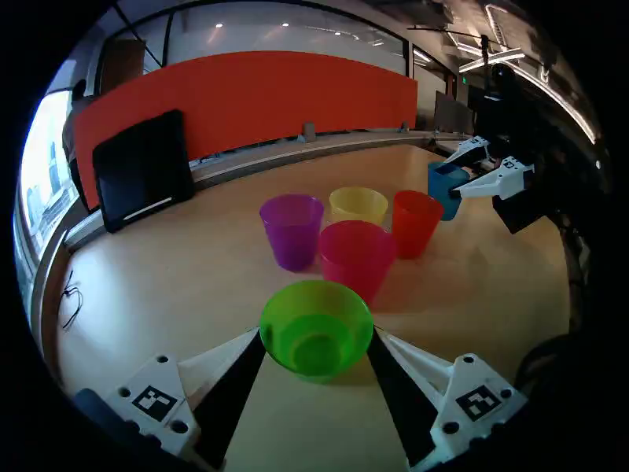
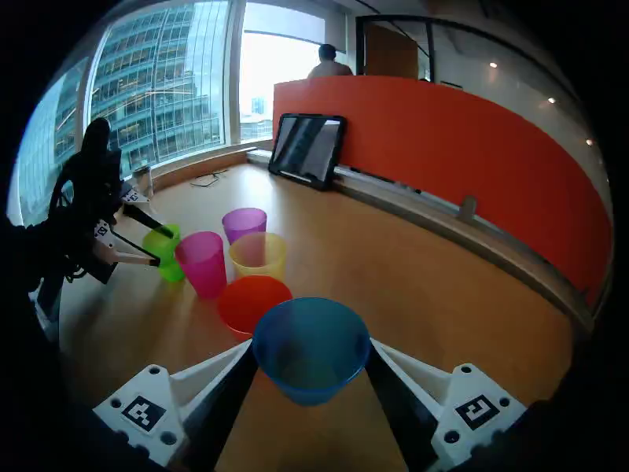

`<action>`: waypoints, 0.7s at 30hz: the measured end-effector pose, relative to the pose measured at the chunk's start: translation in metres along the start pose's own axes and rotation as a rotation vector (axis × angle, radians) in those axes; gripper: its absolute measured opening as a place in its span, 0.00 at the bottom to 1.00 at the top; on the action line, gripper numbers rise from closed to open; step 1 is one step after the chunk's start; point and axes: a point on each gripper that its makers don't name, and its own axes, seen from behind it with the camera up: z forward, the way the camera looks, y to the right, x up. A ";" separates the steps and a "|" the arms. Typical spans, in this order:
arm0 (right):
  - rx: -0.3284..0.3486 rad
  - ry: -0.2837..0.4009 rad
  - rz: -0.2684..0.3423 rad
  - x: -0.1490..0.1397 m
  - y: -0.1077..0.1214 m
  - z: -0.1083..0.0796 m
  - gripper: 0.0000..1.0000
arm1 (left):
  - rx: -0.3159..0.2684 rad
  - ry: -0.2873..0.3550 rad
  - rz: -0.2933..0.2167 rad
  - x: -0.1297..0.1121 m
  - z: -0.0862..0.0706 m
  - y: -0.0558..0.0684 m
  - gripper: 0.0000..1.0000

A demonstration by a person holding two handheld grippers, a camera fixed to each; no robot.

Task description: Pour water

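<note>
In the left gripper view, my left gripper (image 1: 314, 337) is shut on an upright green cup (image 1: 316, 326) low over the wooden table (image 1: 196, 267). Beyond it stand a pink cup (image 1: 356, 259), a purple cup (image 1: 291, 230), a yellow cup (image 1: 358, 204) and a red cup (image 1: 414, 223) in a tight cluster. At the far right, the right gripper (image 1: 453, 179) holds a blue cup (image 1: 440, 187). In the right gripper view, my right gripper (image 2: 311, 346) is shut on the blue cup (image 2: 310, 346), upright. Just past it sit the red cup (image 2: 253, 303), yellow cup (image 2: 257, 253), pink cup (image 2: 202, 262) and purple cup (image 2: 244, 223). The left gripper (image 2: 165, 248) grips the green cup (image 2: 165, 253) at the left.
A black tablet (image 1: 143, 169) leans against the orange partition (image 1: 251, 98) at the table's far edge. A thin cable (image 1: 71, 295) lies near the left edge. Large windows (image 2: 157, 86) lie beyond, and a person (image 2: 326, 63) stands behind the partition.
</note>
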 end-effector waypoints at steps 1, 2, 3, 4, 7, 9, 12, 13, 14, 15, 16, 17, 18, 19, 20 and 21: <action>-0.001 -0.001 -0.001 -0.001 0.000 0.000 0.93 | -0.001 0.001 -0.003 0.000 0.000 0.000 0.87; -0.001 -0.002 -0.002 -0.001 0.000 0.001 0.93 | -0.003 0.002 -0.005 0.001 -0.001 0.000 0.88; -0.002 -0.003 -0.002 -0.002 0.001 0.001 0.93 | -0.004 0.003 -0.007 0.001 -0.001 0.000 0.89; -0.002 -0.003 -0.003 -0.002 0.001 0.002 0.93 | -0.005 0.004 -0.009 0.001 -0.001 0.000 0.90; -0.003 -0.004 -0.003 -0.003 0.000 0.003 0.93 | -0.005 0.004 -0.012 0.002 -0.003 0.000 0.95; -0.002 -0.005 -0.001 -0.004 0.000 0.004 0.93 | -0.004 0.001 -0.014 0.001 -0.005 0.000 0.98; 0.002 -0.010 0.006 -0.009 -0.003 0.005 0.93 | -0.005 -0.011 -0.015 -0.004 -0.007 0.002 0.98; 0.002 -0.012 0.007 -0.011 -0.003 0.006 0.93 | -0.006 -0.014 -0.016 -0.006 -0.008 0.002 0.98; 0.002 -0.015 0.007 -0.012 -0.004 0.007 0.93 | -0.006 -0.017 -0.016 -0.007 -0.008 0.003 0.99; 0.002 -0.017 0.008 -0.014 -0.004 0.008 0.93 | -0.006 -0.019 -0.017 -0.009 -0.009 0.004 0.99; 0.001 -0.020 0.007 -0.016 -0.004 0.009 0.93 | -0.005 -0.018 -0.018 -0.009 -0.010 0.005 0.99; 0.000 -0.023 0.006 -0.019 -0.004 0.009 0.93 | -0.005 -0.018 -0.020 -0.010 -0.011 0.005 0.99; -0.001 -0.026 0.006 -0.021 -0.004 0.010 0.93 | -0.004 -0.017 -0.022 -0.011 -0.013 0.006 0.99; -0.002 -0.028 0.006 -0.022 -0.004 0.011 0.93 | -0.003 -0.015 -0.025 -0.012 -0.014 0.006 0.99; -0.003 -0.031 0.007 -0.025 -0.004 0.011 0.93 | -0.002 -0.013 -0.029 -0.013 -0.016 0.007 0.99; -0.004 -0.034 0.007 -0.026 -0.004 0.012 0.93 | -0.001 -0.011 -0.033 -0.013 -0.018 0.007 0.99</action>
